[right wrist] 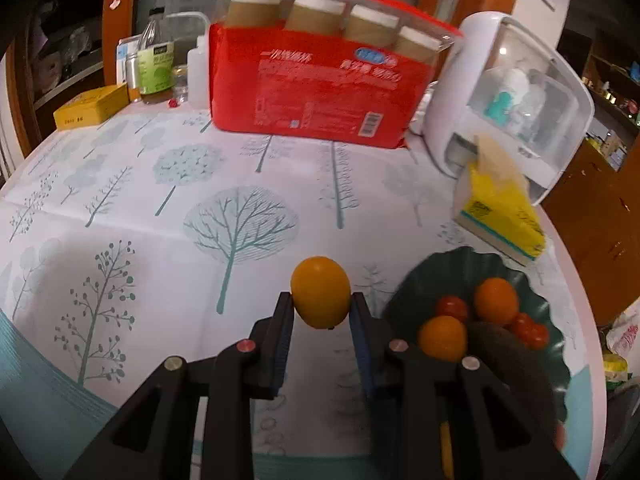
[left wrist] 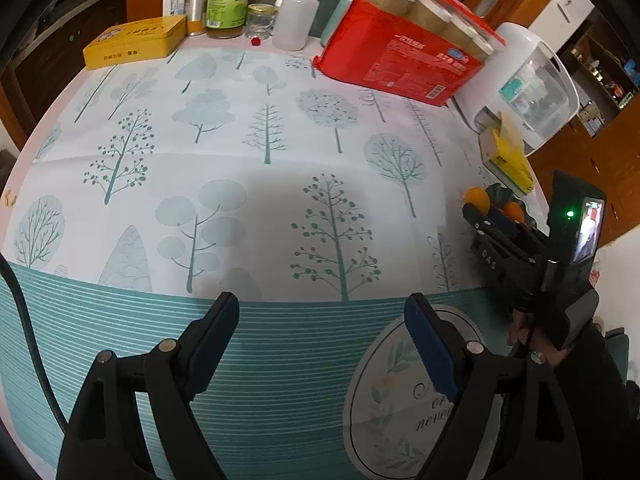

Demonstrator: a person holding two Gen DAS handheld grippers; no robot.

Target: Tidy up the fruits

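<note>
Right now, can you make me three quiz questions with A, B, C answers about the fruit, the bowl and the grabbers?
1. Where is the bowl?
A. Right of the right gripper
B. Beside the yellow tin
C. On the red box

2. How many orange fruits lie in the bowl?
A. None
B. Two
C. Five

3. What does the right gripper do?
A. Stands open and empty
B. Holds a bottle
C. Holds an orange fruit

Answers:
1 A, the green bowl sits just to its right.
2 B, two lie among the small red ones.
3 C, both pads press the fruit's sides.

Orange fruit (right wrist: 320,292), tree-patterned tablecloth (right wrist: 240,184)
</note>
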